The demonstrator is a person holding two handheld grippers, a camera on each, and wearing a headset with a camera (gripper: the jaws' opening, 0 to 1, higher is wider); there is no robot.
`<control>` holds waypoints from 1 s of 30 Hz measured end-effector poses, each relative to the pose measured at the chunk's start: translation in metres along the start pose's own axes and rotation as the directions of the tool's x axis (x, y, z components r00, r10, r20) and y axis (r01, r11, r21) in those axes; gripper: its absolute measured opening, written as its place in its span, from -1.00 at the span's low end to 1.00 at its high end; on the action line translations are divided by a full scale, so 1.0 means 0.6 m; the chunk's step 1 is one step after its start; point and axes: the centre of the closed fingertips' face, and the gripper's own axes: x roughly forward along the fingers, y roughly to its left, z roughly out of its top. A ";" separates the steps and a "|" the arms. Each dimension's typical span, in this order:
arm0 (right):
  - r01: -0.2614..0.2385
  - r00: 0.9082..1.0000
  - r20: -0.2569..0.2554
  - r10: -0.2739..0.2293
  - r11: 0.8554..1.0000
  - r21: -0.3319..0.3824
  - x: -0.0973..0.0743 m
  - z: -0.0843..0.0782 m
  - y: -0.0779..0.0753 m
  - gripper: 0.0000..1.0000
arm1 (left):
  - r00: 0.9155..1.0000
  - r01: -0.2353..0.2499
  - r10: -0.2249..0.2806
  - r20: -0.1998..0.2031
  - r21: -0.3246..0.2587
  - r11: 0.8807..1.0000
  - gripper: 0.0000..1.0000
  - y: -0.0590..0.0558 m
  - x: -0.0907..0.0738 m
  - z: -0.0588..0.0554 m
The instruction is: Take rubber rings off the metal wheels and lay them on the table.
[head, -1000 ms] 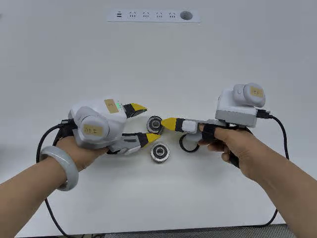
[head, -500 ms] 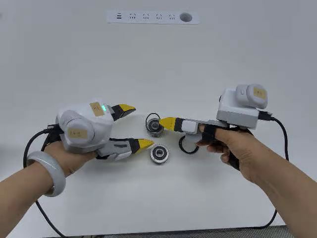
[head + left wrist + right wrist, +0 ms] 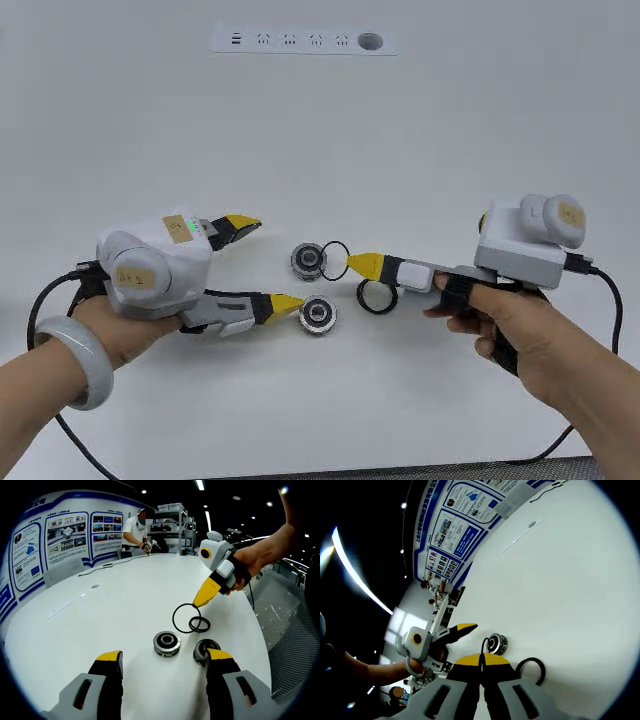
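Two metal wheels [image 3: 309, 260] lie flat; a thin rubber ring [image 3: 173, 616] is held beside one, a thicker ring [image 3: 363, 300] lies nearby.

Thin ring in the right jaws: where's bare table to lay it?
Bare: the wide stretch between power strip and wheels, and the near strip below them. Crowded: between left gripper and right gripper with its thin ring, round the thick ring.

Near wheel [image 3: 201, 650] partly hidden behind left gripper [image 3: 165, 655].

Writing on the tan stickers [image 3: 177, 228] of my left gripper [image 3: 266, 262] and right gripper [image 3: 365, 266], and on wall posters [image 3: 65, 535], too small to read.
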 end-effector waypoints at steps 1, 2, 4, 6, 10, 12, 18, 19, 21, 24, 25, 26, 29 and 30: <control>0.006 1.000 0.002 -0.006 1.000 0.004 -0.006 -0.003 -0.003 -0.96 | 1.000 0.000 0.000 0.001 -0.001 1.000 0.37 0.000 -0.001 -0.001; 0.008 1.000 0.004 -0.008 1.000 0.007 -0.009 -0.005 -0.005 -0.96 | 1.000 0.001 -0.001 0.003 -0.002 1.000 0.40 0.000 -0.002 -0.002; 0.018 1.000 0.009 -0.018 1.000 0.017 -0.018 -0.010 -0.012 -0.96 | 1.000 0.005 -0.005 0.007 -0.011 1.000 0.45 -0.001 -0.003 -0.003; 0.029 0.999 0.012 -0.029 0.999 0.024 -0.026 -0.014 -0.019 -0.96 | 1.000 0.004 -0.004 0.007 -0.014 1.000 0.49 -0.001 -0.006 -0.006; 0.046 0.999 0.017 -0.046 0.998 0.038 -0.038 -0.021 -0.030 -0.96 | 1.000 0.001 -0.001 0.005 -0.020 1.000 0.53 0.000 -0.009 -0.009; 0.054 0.998 0.022 -0.055 0.997 0.048 -0.043 -0.023 -0.036 -0.96 | 1.000 -0.001 0.002 0.008 -0.024 1.000 0.56 0.001 -0.010 -0.010; 0.085 0.996 0.023 -0.087 0.994 0.063 -0.050 -0.029 -0.060 -0.96 | 1.000 0.000 0.001 0.017 -0.046 0.999 0.66 0.006 -0.013 -0.013; 0.091 0.995 0.021 -0.093 0.994 0.065 -0.051 -0.031 -0.065 -0.96 | 1.000 -0.003 0.004 0.015 -0.044 0.999 0.67 0.008 -0.014 -0.015; 0.108 0.994 0.017 -0.109 0.993 0.057 -0.052 -0.033 -0.072 -0.96 | 1.000 -0.003 0.004 0.017 -0.055 0.998 0.70 0.009 -0.015 -0.018; 0.118 0.993 0.013 -0.119 0.992 0.037 -0.053 -0.035 -0.075 -0.96 | 1.000 -0.003 0.004 0.014 -0.061 0.998 0.72 0.009 -0.018 -0.021; 0.120 0.993 0.012 -0.120 0.992 0.030 -0.053 -0.035 -0.076 -0.96 | 1.000 -0.002 0.003 0.015 -0.061 0.998 0.73 0.009 -0.019 -0.022; 0.124 0.992 0.006 -0.125 0.992 0.013 -0.053 -0.037 -0.077 -0.95 | 1.000 -0.003 0.004 0.014 -0.061 0.998 0.73 0.009 -0.020 -0.023; 0.124 0.992 0.000 -0.124 0.992 -0.024 -0.052 -0.039 -0.075 -0.82 | 1.000 0.000 0.000 0.013 -0.067 0.998 0.73 0.008 -0.023 -0.027; 0.124 0.992 -0.002 -0.124 0.992 -0.028 -0.052 -0.039 -0.075 -0.81 | 1.000 0.003 -0.002 0.014 -0.069 0.998 0.73 0.008 -0.024 -0.028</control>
